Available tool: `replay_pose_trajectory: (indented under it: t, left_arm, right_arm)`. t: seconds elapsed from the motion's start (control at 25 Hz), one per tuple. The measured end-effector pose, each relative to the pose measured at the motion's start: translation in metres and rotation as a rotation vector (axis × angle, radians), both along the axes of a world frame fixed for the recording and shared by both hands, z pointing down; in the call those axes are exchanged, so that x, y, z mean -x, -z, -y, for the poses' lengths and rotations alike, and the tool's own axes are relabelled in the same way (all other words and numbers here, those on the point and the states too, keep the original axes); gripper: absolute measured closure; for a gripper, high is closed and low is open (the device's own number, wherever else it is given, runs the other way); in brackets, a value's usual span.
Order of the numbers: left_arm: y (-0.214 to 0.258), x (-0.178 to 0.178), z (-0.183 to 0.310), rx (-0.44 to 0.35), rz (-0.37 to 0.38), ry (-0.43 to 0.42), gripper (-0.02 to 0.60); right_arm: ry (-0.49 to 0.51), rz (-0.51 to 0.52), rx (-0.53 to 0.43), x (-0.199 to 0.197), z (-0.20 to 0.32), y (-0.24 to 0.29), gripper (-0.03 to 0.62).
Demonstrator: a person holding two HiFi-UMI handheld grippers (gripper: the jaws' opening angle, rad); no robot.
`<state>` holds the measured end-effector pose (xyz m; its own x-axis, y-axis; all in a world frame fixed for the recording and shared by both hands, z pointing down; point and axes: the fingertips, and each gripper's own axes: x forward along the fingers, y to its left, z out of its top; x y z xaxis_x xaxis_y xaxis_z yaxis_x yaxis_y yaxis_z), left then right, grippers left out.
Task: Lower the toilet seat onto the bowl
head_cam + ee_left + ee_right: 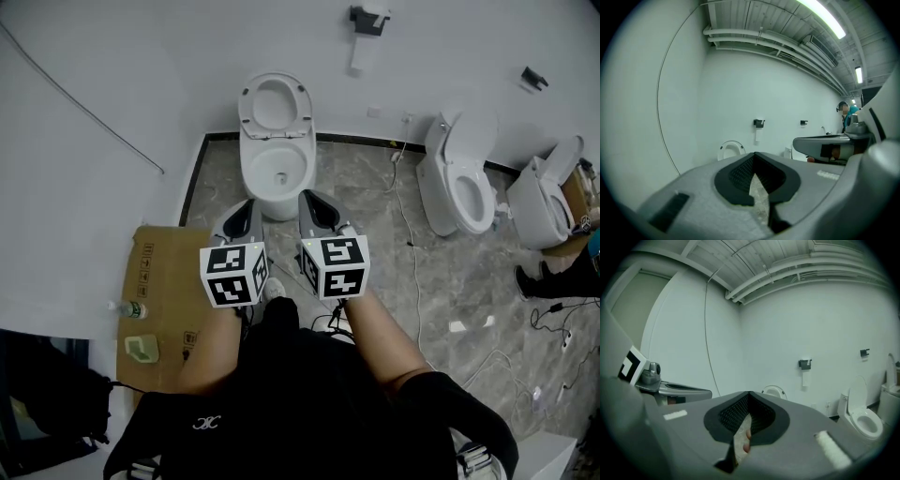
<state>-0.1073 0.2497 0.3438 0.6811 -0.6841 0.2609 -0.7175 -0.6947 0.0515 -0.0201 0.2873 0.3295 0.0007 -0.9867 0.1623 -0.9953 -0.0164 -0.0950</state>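
Observation:
A white toilet stands against the far wall, its seat [275, 105] raised upright above the open bowl [277, 173]. Both grippers are held side by side just short of the bowl's front. My left gripper [246, 206] is shut with nothing between its jaws, and my right gripper [308, 199] is shut and empty as well. In the left gripper view the jaws [754, 154] meet at the tip, with the raised seat [731, 149] beyond them. The right gripper view shows its jaws [749, 393] closed, the seat [774, 391] just past them.
Flattened cardboard [155, 300] with a bottle [129, 308] lies on the floor at left. Two more toilets [459, 173] [548, 197] stand to the right. Cables [412, 244] trail over the marble floor. A paper holder [368, 19] hangs on the wall above. Another person's shoes [539, 277] show at far right.

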Motion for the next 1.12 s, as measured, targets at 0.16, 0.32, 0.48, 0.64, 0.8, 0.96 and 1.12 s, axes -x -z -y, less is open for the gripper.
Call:
replay_pose_trajectory:
  t: [0.16,0.32,0.48,0.64,0.8,0.96,1.12]
  left_arm:
    - [-0.01,-0.009,0.036,0.015,0.002,-0.017,0.574]
    - [-0.01,-0.019,0.082,0.026,0.001,-0.037,0.573]
    - [0.0,-0.028,0.132,0.024,-0.001,-0.051,0.573]
    - [0.007,-0.034,0.182,0.034,-0.008,-0.054,0.572]
    - [0.012,-0.034,0.225,0.033,-0.014,-0.052,0.574]
    - [0.006,-0.028,0.267,0.038,-0.017,-0.047,0.573]
    - [-0.003,-0.023,0.3,0.07,-0.015,-0.039,0.574]
  right_arm:
    - [-0.004,-0.026,0.005,-0.007,0.033,-0.004,0.585]
    - [-0.014,-0.052,0.023,-0.017,0.078,-0.005,0.585]
    - [-0.026,-0.073,0.022,-0.025,0.126,0.003,0.585]
    - [-0.017,-0.088,0.016,-0.029,0.174,0.011,0.585]
    - [-0.013,-0.094,0.021,-0.031,0.22,0.013,0.585]
    - [-0.012,-0.097,0.014,-0.029,0.263,0.012,0.585]
    - [-0.028,-0.097,0.027,-0.03,0.295,0.006,0.585]
